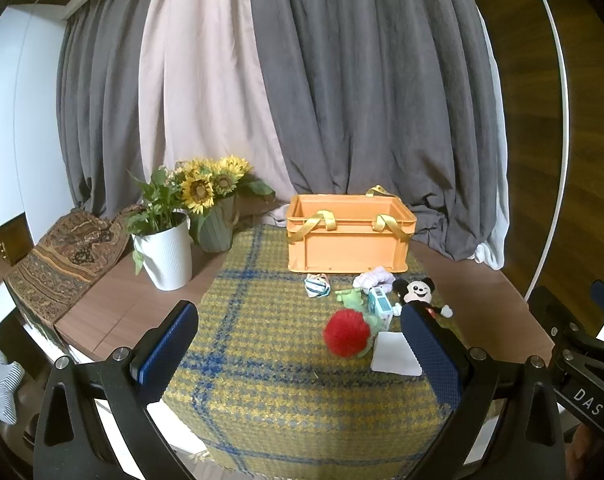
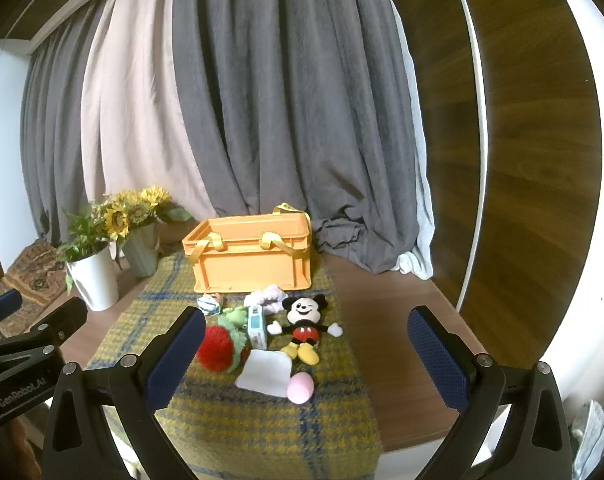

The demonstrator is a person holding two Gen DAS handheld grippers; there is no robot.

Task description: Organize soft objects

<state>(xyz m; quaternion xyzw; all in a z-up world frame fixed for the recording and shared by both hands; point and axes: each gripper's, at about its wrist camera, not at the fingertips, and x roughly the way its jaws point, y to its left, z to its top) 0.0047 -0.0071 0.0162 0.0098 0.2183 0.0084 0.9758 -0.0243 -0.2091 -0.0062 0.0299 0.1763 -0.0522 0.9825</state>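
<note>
An orange crate with yellow straps stands at the back of a yellow-blue checked mat. In front of it lie a Mickey plush, a red fuzzy ball, a white cloth square, a pink egg-shaped ball, a green plush, a small light-blue pack, a lilac scrunchie and a small patterned pouch. My left gripper and right gripper are both open and empty, held above the mat's near part.
A white pot with greenery and a green vase of sunflowers stand at the table's back left. A patterned cloth lies at far left. Grey and pink curtains hang behind. Bare wooden tabletop lies right of the mat.
</note>
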